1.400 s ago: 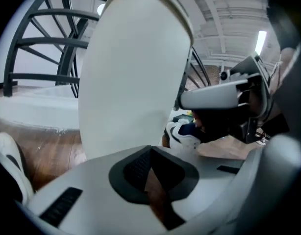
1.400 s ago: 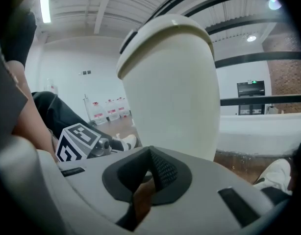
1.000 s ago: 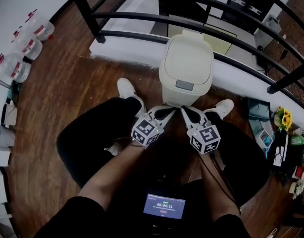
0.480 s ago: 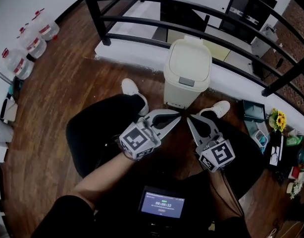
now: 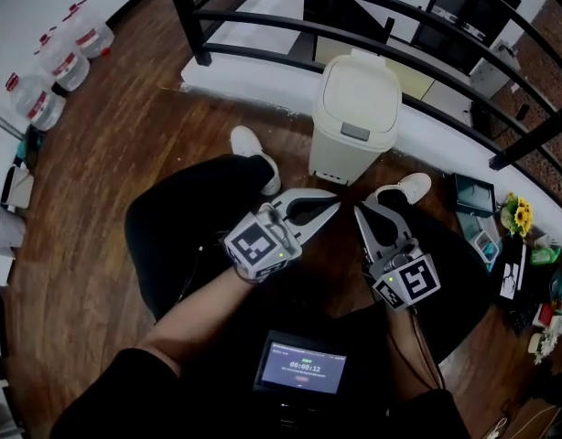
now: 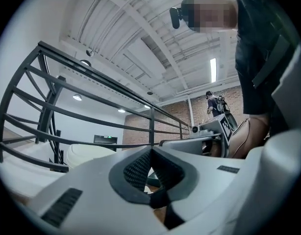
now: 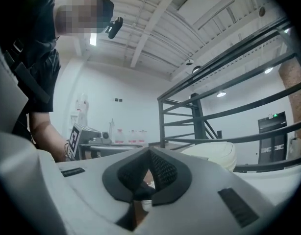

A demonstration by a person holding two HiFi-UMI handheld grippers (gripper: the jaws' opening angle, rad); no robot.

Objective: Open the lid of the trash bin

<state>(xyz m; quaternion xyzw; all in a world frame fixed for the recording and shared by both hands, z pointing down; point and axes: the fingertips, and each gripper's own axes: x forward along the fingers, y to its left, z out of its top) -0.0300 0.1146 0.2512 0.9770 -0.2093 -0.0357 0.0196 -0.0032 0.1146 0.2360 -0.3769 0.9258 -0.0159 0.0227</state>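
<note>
The cream trash bin (image 5: 357, 117) stands on the wood floor by the railing, lid down, with a grey catch (image 5: 355, 132) at the lid's front edge. My left gripper (image 5: 334, 207) is shut and empty, held over the lap and pointing at the bin's base, a short gap from it. My right gripper (image 5: 361, 210) sits beside it, also shut on nothing. In the left gripper view the jaws (image 6: 150, 152) meet, with the bin (image 6: 89, 153) low at the left. The right gripper view shows its jaws (image 7: 150, 154) together and the bin (image 7: 215, 154) at the right.
A black metal railing (image 5: 263, 16) curves behind the bin on a white ledge. Water bottles (image 5: 57, 62) line the left wall. White shoes (image 5: 252, 152) flank the bin. A screen device (image 5: 300, 370) hangs at the person's chest. Sunflowers (image 5: 518, 218) and small clutter lie at the right.
Both grippers have drawn back from the bin's base toward the person and spread slightly apart. The bin's lid stays down. Both jaws stay shut.
</note>
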